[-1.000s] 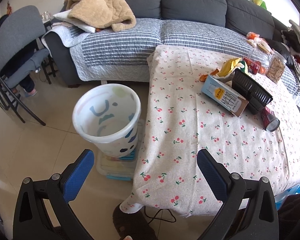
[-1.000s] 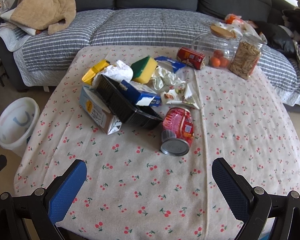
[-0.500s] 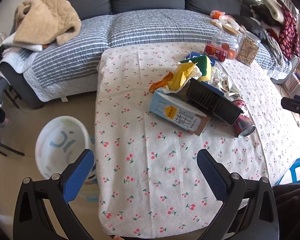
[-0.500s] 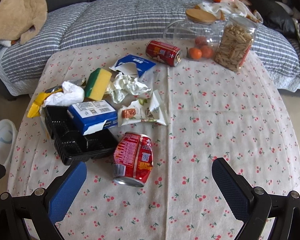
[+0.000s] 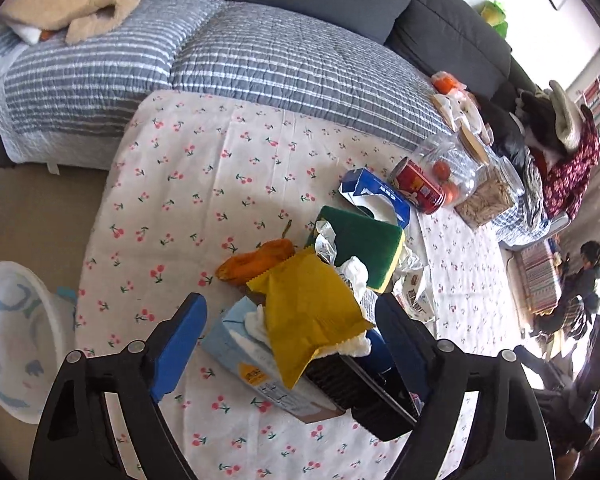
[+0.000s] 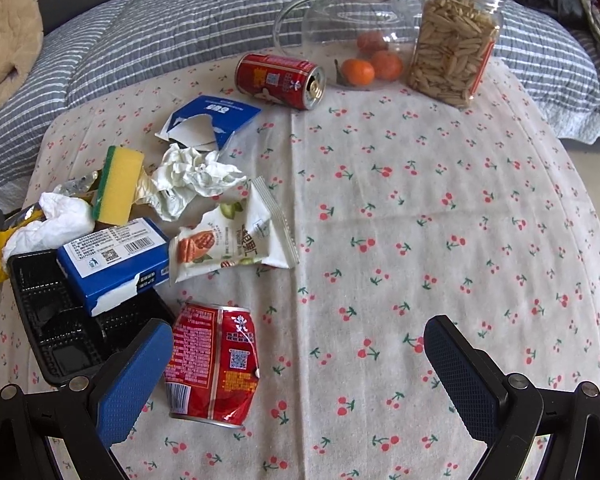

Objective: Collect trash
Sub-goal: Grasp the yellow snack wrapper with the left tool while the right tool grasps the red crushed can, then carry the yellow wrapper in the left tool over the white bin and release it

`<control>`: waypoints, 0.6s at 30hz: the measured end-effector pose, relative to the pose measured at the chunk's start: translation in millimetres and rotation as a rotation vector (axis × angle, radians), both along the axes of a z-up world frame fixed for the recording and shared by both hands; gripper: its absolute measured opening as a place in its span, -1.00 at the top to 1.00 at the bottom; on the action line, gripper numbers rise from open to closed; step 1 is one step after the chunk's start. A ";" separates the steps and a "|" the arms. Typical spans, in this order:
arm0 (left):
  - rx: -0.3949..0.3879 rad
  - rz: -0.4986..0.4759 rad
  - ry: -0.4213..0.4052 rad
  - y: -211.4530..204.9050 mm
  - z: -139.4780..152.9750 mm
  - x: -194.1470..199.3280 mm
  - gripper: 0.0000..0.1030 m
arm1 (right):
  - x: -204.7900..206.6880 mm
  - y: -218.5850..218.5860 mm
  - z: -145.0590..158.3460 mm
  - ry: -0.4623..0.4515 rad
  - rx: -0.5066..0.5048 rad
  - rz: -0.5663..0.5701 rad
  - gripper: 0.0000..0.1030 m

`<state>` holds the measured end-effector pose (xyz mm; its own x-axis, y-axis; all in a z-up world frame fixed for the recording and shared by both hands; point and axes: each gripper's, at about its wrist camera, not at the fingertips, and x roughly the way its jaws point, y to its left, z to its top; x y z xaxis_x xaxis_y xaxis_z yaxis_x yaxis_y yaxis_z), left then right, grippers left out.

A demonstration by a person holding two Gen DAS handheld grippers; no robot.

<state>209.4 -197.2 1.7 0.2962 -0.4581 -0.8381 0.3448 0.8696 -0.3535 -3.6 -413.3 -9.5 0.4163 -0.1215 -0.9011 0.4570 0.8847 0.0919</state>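
Note:
Trash is heaped on the cherry-print tablecloth (image 6: 420, 200). My left gripper (image 5: 290, 308) is open, straddling a yellow wrapper (image 5: 308, 320) that lies over a light blue carton (image 5: 252, 364) and a black tray (image 5: 360, 396). Behind these lie an orange peel (image 5: 256, 260), a green-and-yellow sponge (image 5: 360, 248) and a red can (image 5: 418, 192). My right gripper (image 6: 298, 332) is open low over the cloth, with a crushed red can (image 6: 216, 364) just inside its left finger. A snack packet (image 6: 232, 240), a blue box (image 6: 116, 256) and crumpled paper (image 6: 192, 176) lie beyond it.
A white bin (image 5: 16, 340) stands on the floor left of the table. A glass jar with oranges (image 6: 356, 28) and a jar of nuts (image 6: 456, 44) stand at the table's far edge. A striped sofa cover (image 5: 260, 56) lies behind. A person (image 5: 588, 272) sits far right.
The left gripper swung from the bin toward the table and closed in on the yellow wrapper. The right gripper moved forward and down toward the crushed can. Both stayed open.

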 end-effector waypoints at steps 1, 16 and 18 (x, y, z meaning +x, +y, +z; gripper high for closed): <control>-0.009 0.005 0.021 -1.2 -5.8 4.6 -0.59 | 1.1 0.1 -0.5 0.001 -0.002 0.003 -0.99; -0.059 0.095 -0.017 22.7 -11.2 13.0 0.78 | 9.9 9.3 -28.4 0.062 0.092 0.049 -0.98; -0.054 0.100 -0.050 32.0 -3.9 8.2 0.79 | 13.4 12.4 -39.7 0.097 0.148 0.052 -0.85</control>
